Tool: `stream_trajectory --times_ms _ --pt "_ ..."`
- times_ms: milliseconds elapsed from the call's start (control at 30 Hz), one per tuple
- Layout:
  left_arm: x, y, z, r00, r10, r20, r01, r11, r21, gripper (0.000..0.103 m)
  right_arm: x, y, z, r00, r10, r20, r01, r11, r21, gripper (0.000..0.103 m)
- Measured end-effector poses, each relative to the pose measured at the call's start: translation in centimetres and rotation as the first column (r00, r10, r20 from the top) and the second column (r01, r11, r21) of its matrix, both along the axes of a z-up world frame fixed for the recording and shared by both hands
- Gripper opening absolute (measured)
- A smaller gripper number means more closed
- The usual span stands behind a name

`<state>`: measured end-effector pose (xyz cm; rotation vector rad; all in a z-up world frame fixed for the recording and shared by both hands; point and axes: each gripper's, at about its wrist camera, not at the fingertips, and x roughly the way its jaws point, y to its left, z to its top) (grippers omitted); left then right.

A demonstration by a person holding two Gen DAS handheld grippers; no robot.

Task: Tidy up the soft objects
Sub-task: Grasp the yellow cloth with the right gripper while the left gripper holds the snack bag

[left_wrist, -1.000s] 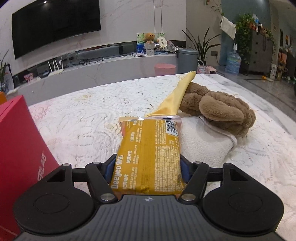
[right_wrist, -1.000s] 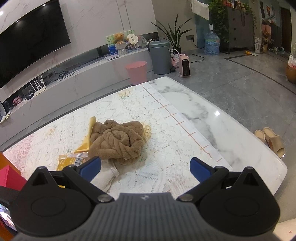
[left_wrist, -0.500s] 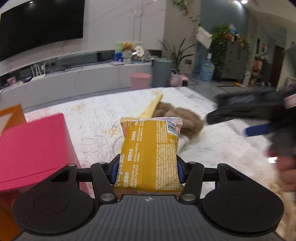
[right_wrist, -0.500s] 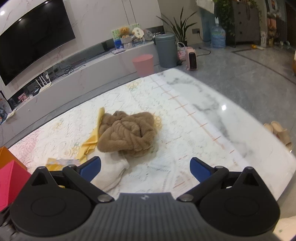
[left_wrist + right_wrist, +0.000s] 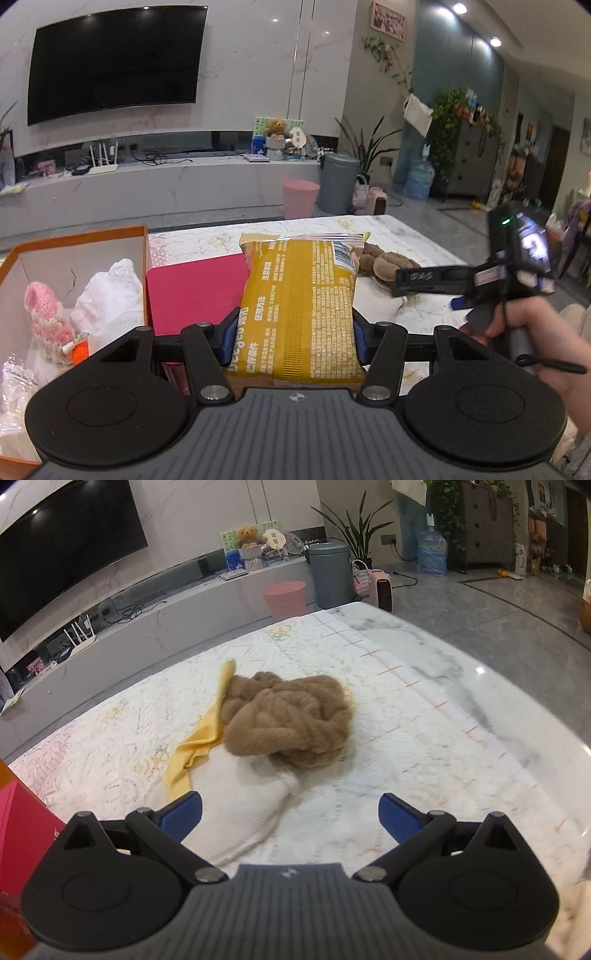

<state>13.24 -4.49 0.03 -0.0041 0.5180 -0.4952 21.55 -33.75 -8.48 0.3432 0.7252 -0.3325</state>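
Note:
My left gripper [image 5: 295,336] is shut on a yellow snack packet [image 5: 299,295], held in the air over a red box [image 5: 195,291]. To its left an open orange box [image 5: 74,240] holds a pink knit item [image 5: 48,317] and a white cloth [image 5: 110,295]. My right gripper [image 5: 290,805] is open above the near end of a folded white towel [image 5: 243,805], with nothing between its fingers. A brown knotted plush [image 5: 288,716] lies on the towel's far end, next to a yellow cloth [image 5: 199,746].
The table wears a white lace cloth [image 5: 110,720], with bare marble [image 5: 461,686] on the right side. The red box's corner [image 5: 22,830] shows at the left. In the left wrist view a hand [image 5: 535,332] grips the right gripper's handle at the right.
My left gripper has risen and swung left with the packet, bringing the orange box into view. My right gripper has come down closer to the towel and plush.

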Motion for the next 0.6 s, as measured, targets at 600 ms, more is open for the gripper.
stream_trajectory --times_ms 600 --pt "1.6 3.2 -2.2 0.995 -0.09 -0.041 0.086 0.991 -0.101 0.064 9.9 8.3 -2.5 0.996 -0.052 -0.067 0.041 0.985 -0.167 0.1"
